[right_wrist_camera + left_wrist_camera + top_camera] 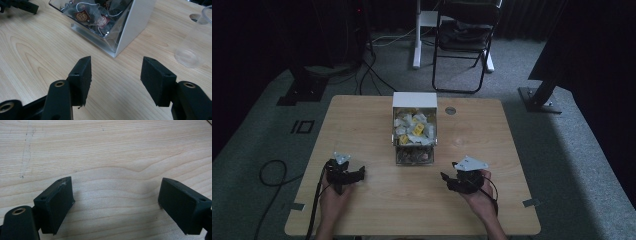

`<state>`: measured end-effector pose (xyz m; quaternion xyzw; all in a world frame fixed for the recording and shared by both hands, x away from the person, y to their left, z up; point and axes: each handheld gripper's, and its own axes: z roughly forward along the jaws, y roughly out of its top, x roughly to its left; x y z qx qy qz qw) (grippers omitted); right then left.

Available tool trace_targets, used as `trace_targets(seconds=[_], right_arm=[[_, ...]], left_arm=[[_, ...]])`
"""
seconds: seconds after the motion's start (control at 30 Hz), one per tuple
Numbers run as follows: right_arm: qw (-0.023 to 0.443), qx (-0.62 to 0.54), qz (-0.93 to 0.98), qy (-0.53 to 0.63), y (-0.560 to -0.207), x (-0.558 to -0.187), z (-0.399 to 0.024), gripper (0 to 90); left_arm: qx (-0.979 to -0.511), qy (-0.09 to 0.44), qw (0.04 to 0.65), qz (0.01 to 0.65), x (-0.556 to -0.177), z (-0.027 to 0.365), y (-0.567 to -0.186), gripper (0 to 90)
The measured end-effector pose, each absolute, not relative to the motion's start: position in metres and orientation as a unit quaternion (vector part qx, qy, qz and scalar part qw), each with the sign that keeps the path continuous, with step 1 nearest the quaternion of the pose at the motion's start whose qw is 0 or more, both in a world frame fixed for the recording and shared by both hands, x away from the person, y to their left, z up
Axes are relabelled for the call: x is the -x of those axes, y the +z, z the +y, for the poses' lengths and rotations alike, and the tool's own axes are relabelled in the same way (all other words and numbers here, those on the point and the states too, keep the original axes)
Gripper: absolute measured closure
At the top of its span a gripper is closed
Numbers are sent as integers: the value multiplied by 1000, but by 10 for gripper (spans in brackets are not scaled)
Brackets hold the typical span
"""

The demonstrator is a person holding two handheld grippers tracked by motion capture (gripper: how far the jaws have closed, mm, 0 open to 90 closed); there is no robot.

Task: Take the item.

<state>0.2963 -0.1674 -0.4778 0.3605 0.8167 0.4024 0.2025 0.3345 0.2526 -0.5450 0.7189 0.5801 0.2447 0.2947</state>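
the left gripper (361,173) sits at the left of the table (362,115), held in the left hand (333,196), with a cable trailing off the near edge. in the left gripper view its jaws stand wide apart over bare wood, nothing between them, pads clear of the table grain below.

in the middle of the table stands the box (414,100), white-walled at the far end, with a clear front part toward the person. it is full of tea bags (413,129), white sachets with some yellow tags showing. in the right gripper view the box (140,22) lies just ahead and left of the jaws, its clear tray holding tea bags (86,15) with round dark labels and white strings.

a small round hole (450,110) sits in the tabletop just right of the box.

the right gripper (443,176) rests at the right, held in the right hand (479,196), its jaws pointing toward the box but apart from it. in the right gripper view the jaws are partly open with only wood between them. a clear cup (192,42) stands on the table at the right of that view, just beside the box; the left gripper (21,6) shows in that view's top left corner.
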Motion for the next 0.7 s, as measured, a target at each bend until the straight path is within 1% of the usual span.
trace_targets(seconds=[0.33,0.7], right_arm=[[204,-343,822,406,-477,-295,-158,432],[201,-326,827,411,-478,-296,-146,417]], left_arm=[[-719,245,295,580,-335,253,-545,137],[-719,245,295,580,-335,253,-545,137]])
